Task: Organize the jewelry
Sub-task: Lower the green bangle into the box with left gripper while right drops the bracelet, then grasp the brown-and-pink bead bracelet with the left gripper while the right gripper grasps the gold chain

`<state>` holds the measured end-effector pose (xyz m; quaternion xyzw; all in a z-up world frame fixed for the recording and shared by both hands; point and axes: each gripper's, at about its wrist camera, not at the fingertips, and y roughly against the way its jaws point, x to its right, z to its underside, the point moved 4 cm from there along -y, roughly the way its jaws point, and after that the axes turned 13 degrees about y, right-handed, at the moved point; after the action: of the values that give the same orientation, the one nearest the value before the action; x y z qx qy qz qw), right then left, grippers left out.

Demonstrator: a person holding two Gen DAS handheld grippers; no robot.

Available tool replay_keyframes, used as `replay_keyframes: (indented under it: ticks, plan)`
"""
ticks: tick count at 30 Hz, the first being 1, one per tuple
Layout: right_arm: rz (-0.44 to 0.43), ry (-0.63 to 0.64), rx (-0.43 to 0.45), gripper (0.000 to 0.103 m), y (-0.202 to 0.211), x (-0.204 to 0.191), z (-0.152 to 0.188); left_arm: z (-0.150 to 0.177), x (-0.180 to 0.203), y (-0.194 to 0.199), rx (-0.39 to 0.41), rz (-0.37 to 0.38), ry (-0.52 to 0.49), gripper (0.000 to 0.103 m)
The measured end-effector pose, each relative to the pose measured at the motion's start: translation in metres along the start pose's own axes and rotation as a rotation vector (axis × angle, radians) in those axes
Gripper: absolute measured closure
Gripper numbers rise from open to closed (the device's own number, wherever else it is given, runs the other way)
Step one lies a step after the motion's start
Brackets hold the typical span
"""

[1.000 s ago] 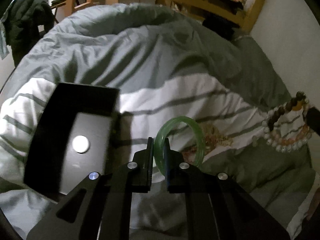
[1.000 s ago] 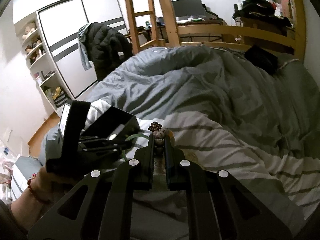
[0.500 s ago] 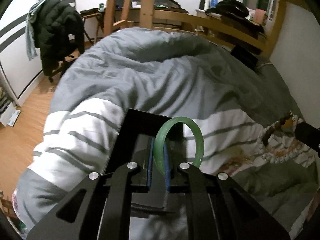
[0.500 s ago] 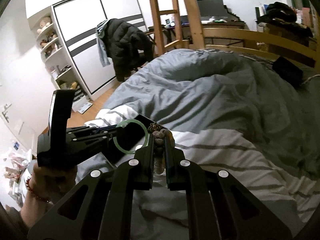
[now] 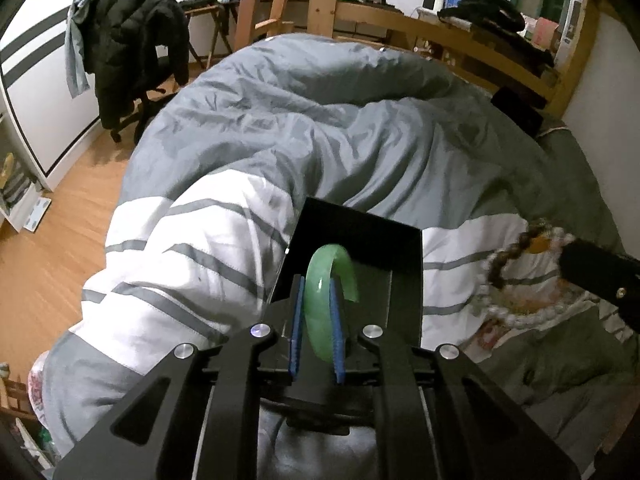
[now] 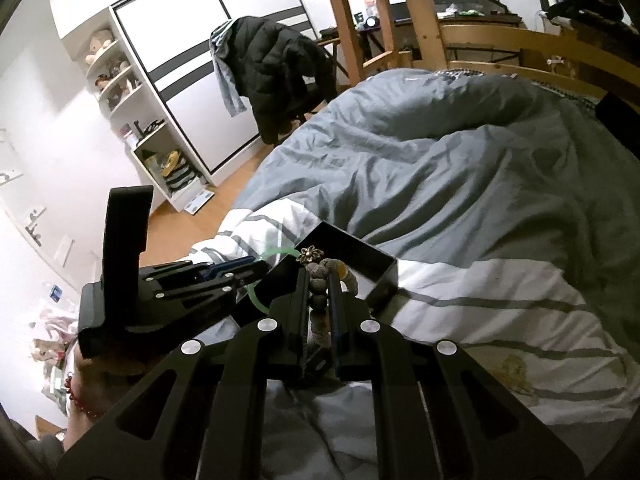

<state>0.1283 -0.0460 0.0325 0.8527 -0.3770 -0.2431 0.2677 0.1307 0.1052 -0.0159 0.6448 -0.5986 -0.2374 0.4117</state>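
My left gripper holds a green bangle upright between its blue pads, over the open black box on the duvet. Its jaws are opening, though the pads still touch the bangle. In the right wrist view the left gripper reaches in from the left, and the bangle shows as a thin green arc at the box's near corner. My right gripper is shut on a bunch of beaded bracelets with a flower charm, just in front of the box. The bracelets hang at the right of the box.
The striped grey and white duvet covers the bed. More gold jewelry lies on it to the right. A wooden bed frame and ladder stand behind. A chair with a black jacket stands on the wooden floor at the left.
My left gripper has carried the bangle leftward from beside the box to over it, and the bangle now shows more edge-on. My right gripper has brought the bracelets closer to the box.
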Motion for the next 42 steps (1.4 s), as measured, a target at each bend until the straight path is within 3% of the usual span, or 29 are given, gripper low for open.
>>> replay_keyframes:
  ticks: [8,18,20,21,24,27,30,31,32,33,42]
  plan:
    - [-0.047,-0.01,-0.034,0.093,-0.038,-0.007,-0.005,0.002,-0.014,-0.011,-0.049,-0.033,0.036,0.09]
    - [-0.032,-0.027,-0.069,0.093,-0.054,0.002,0.005,-0.002,-0.016,-0.009,-0.028,-0.014,0.039,0.09]
    - [-0.027,-0.036,-0.069,0.092,-0.052,0.006,0.008,-0.003,-0.014,-0.004,-0.008,0.004,0.036,0.076]
    - [-0.022,-0.038,-0.069,0.092,-0.052,0.007,0.009,-0.004,-0.013,-0.003,0.0,0.006,0.035,0.059]
    - [-0.003,-0.045,-0.071,0.092,-0.046,0.013,0.011,-0.004,-0.006,0.0,0.026,0.017,0.015,0.054]
    - [0.025,-0.044,-0.071,0.089,-0.036,0.021,0.012,-0.002,0.002,0.001,0.027,0.054,0.004,0.041]
    - [0.061,-0.05,-0.059,0.068,-0.02,0.033,0.015,0.002,0.014,0.004,0.038,0.092,-0.023,0.036]
    - [0.074,-0.055,-0.051,0.052,-0.013,0.037,0.016,0.004,0.019,0.005,0.037,0.107,-0.031,0.032]
    - [0.095,-0.058,-0.038,0.044,-0.003,0.041,0.017,0.005,0.022,0.006,0.037,0.121,-0.035,0.029]
    - [0.108,-0.057,-0.035,0.044,0.004,0.044,0.019,0.007,0.026,0.007,0.037,0.14,-0.038,0.025]
    - [0.241,-0.083,-0.01,0.02,0.073,0.077,0.047,0.03,0.06,0.011,0.033,0.252,-0.088,0.023]
